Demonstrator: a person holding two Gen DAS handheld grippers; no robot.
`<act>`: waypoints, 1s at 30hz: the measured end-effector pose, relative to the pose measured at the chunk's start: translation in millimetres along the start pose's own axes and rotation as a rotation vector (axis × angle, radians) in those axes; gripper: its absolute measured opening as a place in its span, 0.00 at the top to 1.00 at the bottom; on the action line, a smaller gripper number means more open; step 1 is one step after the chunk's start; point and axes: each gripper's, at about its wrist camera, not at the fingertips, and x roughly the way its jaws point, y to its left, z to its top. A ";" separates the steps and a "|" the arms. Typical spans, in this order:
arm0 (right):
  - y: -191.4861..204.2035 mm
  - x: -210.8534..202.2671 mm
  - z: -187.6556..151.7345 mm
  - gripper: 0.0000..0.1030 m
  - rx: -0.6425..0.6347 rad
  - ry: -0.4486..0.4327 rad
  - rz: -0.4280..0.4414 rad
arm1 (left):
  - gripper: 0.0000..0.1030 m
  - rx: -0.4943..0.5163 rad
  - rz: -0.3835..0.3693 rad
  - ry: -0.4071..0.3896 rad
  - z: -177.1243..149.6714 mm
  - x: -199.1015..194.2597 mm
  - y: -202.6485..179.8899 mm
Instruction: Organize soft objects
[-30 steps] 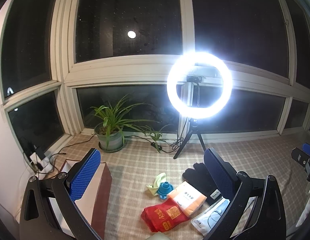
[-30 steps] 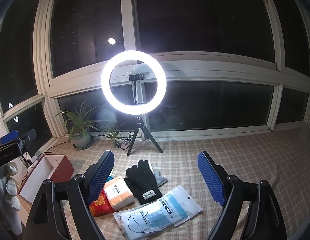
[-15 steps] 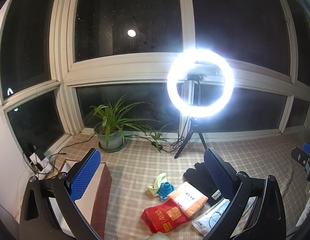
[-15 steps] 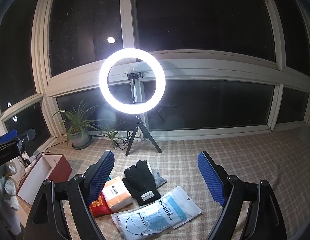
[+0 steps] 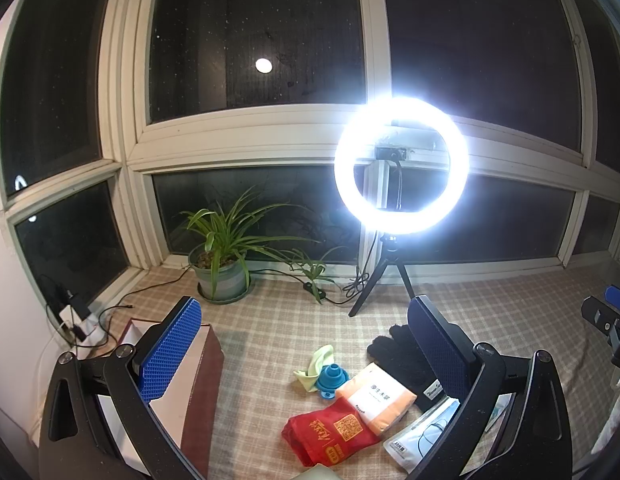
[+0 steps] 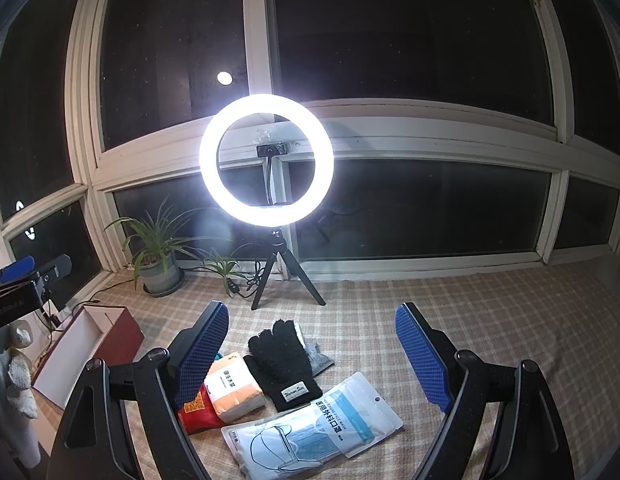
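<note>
On the checked cloth lie a black knit glove [image 6: 282,364], an orange tissue pack [image 6: 232,390], a red pouch [image 5: 329,432], a clear bag of face masks [image 6: 313,428], a pale green cloth [image 5: 315,364] and a blue funnel-shaped thing [image 5: 329,378]. A red box [image 6: 90,344] with a white inside stands open at the left. My left gripper [image 5: 306,344] is open and empty, held above the pile, with the box [image 5: 198,384] under its left finger. My right gripper [image 6: 311,352] is open and empty above the glove and mask bag.
A lit ring light on a black tripod [image 6: 270,184] stands at the back by the window. A potted plant [image 5: 222,264] sits back left, with cables and a power strip [image 5: 76,320] in the left corner. Dark window panes surround the platform.
Both views have shifted very slightly; the objects lie as before and both grippers stay open.
</note>
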 end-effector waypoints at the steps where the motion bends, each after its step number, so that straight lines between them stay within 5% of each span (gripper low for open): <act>1: -0.8 0.7 -0.5 0.20 0.000 0.001 0.000 | 0.01 -0.001 0.000 0.001 -0.1 -0.6 0.0; 30: -1.7 15.3 -7.7 0.20 -0.006 0.046 0.013 | 0.01 0.000 0.005 0.032 -10.9 11.4 -0.1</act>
